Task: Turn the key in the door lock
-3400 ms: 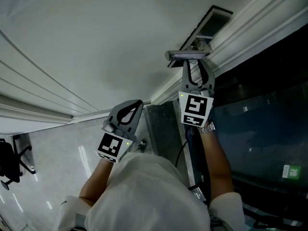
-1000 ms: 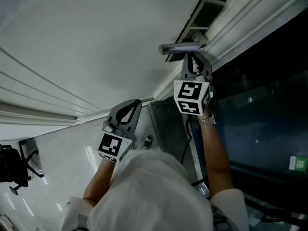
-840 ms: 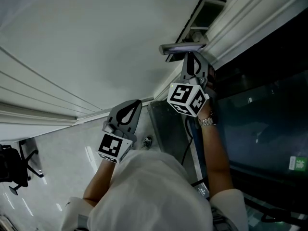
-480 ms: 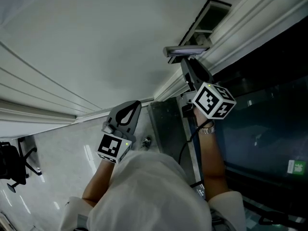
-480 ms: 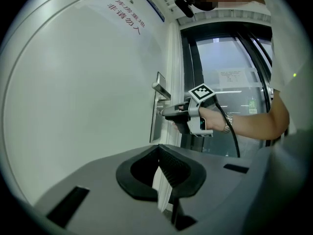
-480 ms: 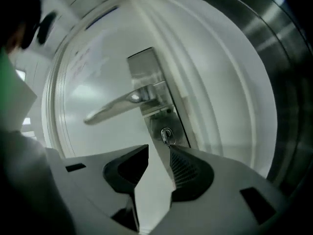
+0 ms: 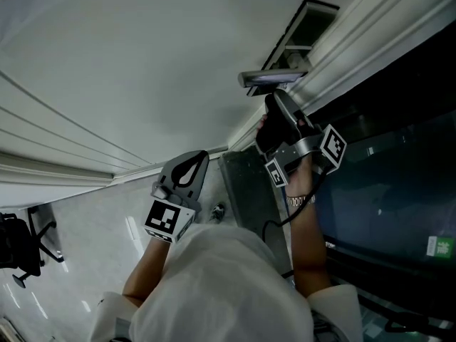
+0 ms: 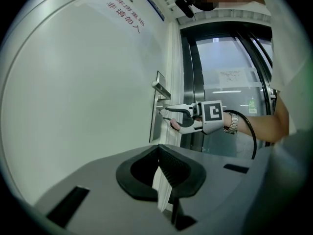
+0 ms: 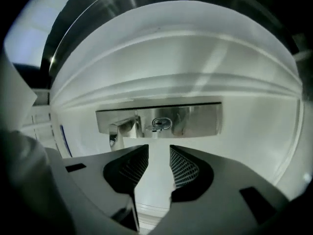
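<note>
A white door (image 7: 142, 63) fills most of the head view. A dark glass panel (image 7: 385, 169) stands beside its moulded frame. Pale floor (image 7: 78, 226) shows at the lower left.

On the door's edge side sits a long metal lock plate (image 9: 195, 119). It carries a lever handle (image 9: 120, 126) towards one end. Next to the handle is an oval lock cylinder with the key (image 9: 159, 125) in it. The key is too small to tell which way it is turned.

The right tongs (image 9: 159, 148) are rolled onto their side, so the upright plate lies crosswise in the right gripper view. They point at the plate just below the handle. Their jaws have just been opening and now stand well apart with nothing between them. The key is just ahead of the gap and not touched. A wristwatch (image 7: 299, 200) shows on the arm behind them.

The left tongs (image 7: 205, 152) hang lower and well apart from the lock, near the door's face. Their tips are together and hold nothing.
</note>
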The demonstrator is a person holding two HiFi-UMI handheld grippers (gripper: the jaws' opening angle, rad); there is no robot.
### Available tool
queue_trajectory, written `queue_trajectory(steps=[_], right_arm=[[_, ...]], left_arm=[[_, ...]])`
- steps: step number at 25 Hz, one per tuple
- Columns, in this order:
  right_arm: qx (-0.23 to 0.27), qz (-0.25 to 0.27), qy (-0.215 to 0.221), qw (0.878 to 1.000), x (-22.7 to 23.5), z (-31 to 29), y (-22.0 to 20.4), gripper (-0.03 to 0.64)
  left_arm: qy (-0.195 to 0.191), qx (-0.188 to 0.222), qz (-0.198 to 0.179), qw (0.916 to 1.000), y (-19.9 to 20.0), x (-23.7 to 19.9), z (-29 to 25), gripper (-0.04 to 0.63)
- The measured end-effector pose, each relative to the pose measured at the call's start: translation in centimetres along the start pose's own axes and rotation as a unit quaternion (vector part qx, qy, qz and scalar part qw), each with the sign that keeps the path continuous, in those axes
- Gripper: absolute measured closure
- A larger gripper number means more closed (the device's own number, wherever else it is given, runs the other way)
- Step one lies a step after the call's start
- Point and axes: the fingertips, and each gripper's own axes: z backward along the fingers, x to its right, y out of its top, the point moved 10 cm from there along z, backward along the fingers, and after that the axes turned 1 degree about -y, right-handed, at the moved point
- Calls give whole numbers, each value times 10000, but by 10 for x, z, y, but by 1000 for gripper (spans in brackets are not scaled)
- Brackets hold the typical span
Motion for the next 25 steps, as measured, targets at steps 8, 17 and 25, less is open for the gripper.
queue_trajectory(steps=[8, 17, 25], right_arm=[[861, -1219, 351, 9882, -2, -8, 4, 505], [1020, -1555, 522, 9812, -1, -8, -2, 505], [794, 1006, -548, 9902, -14, -2, 17, 506]], left_arm=[[-6, 14, -13, 10000, 3, 2, -5, 589], [57, -28, -43, 10000, 1, 3, -3, 589], [74, -31, -49, 10000, -1, 5, -3, 589]])
